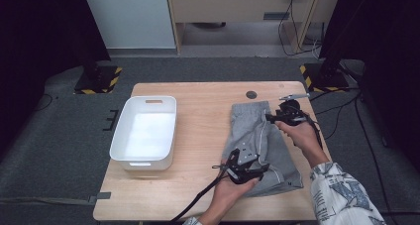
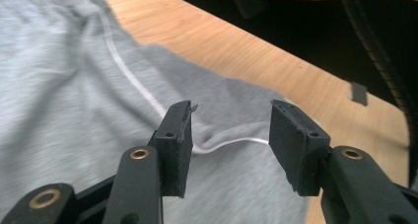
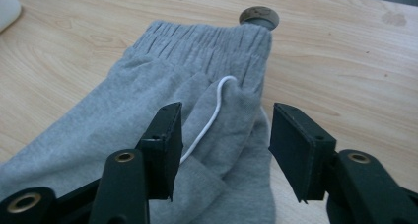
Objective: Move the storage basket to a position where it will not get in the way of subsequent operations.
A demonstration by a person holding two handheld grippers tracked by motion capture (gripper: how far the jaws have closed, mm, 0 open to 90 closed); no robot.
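I am working on the grey shorts [image 1: 260, 145], which lie flat on the right half of the wooden worktop [image 1: 198, 106]. They look folded in half already, long and narrow, with the stretchy waistband at the far end near a small round hole plug [image 1: 251, 94]. So I think the first fold is done.

My left gripper [image 1: 246, 171] hangs over the near end of the shorts, by the hem with the thin white stripe [image 2: 133, 81]. Its jaws are spread wide and hold nothing. My right gripper [image 1: 282, 117] sits beside the waistband edge. Its jaws are spread too, with the cloth just under them, but they are not pinching it.

The white bin [image 1: 144, 133] stands on the left side of the worktop, well apart from the shorts, and it looks empty inside.

I think there is more to do: grab both ends, maybe fold once more, and then put the shorts in the bin.
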